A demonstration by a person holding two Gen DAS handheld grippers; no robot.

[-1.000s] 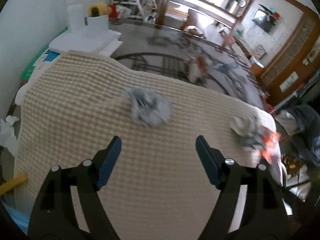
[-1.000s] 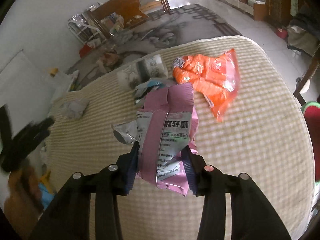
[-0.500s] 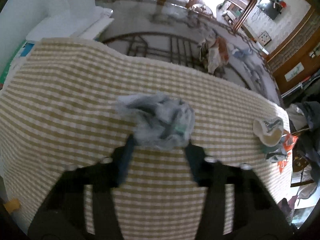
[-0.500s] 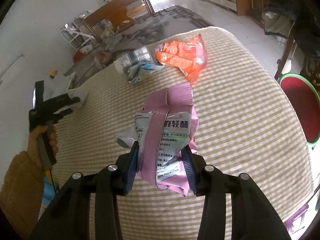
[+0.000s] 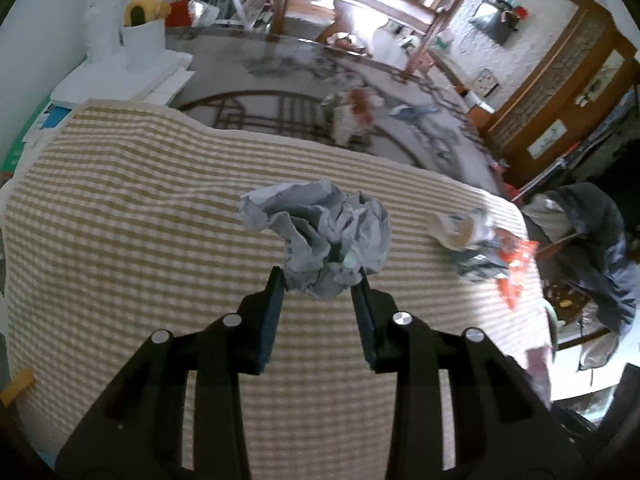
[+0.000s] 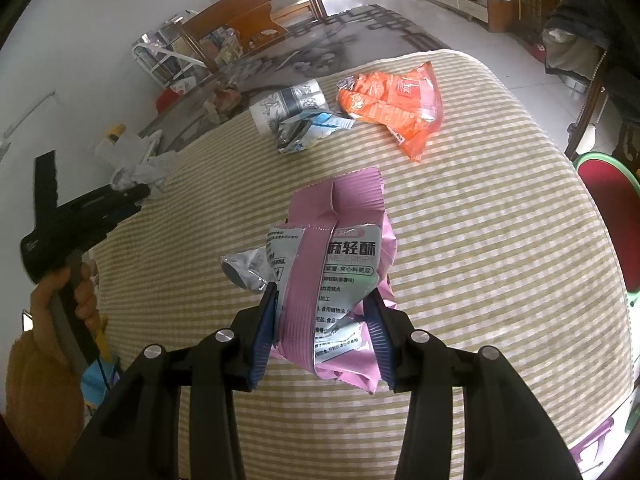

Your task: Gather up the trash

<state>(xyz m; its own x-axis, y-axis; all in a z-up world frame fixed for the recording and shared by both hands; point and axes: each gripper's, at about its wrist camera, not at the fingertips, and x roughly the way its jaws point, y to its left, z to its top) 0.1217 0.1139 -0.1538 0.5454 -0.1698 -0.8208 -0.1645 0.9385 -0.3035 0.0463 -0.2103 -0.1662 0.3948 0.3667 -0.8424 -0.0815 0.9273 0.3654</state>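
My left gripper (image 5: 320, 280) is shut on a crumpled ball of grey-white paper (image 5: 324, 236) and holds it above the checked tablecloth (image 5: 120, 220). My right gripper (image 6: 322, 298) is shut on a pink snack wrapper (image 6: 340, 276), held over the cloth. An orange snack bag (image 6: 394, 106), a patterned paper cup (image 6: 286, 106) and a silver-blue wrapper (image 6: 308, 128) lie at the far side of the table. The cup (image 5: 452, 232) and the wrappers also show at the right in the left wrist view. The left gripper (image 6: 138, 192) with its paper shows at the left in the right wrist view.
A red stool with a green rim (image 6: 612, 208) stands by the table's right edge. A chair draped with dark clothes (image 5: 592, 240) is beyond the table. White foam blocks (image 5: 124, 80) and a patterned rug with litter (image 5: 352, 116) lie on the floor.
My left gripper closed on the crumpled paper and lifted it off the cloth. My right gripper rose and drew back from the far trash, still holding the pink wrapper.
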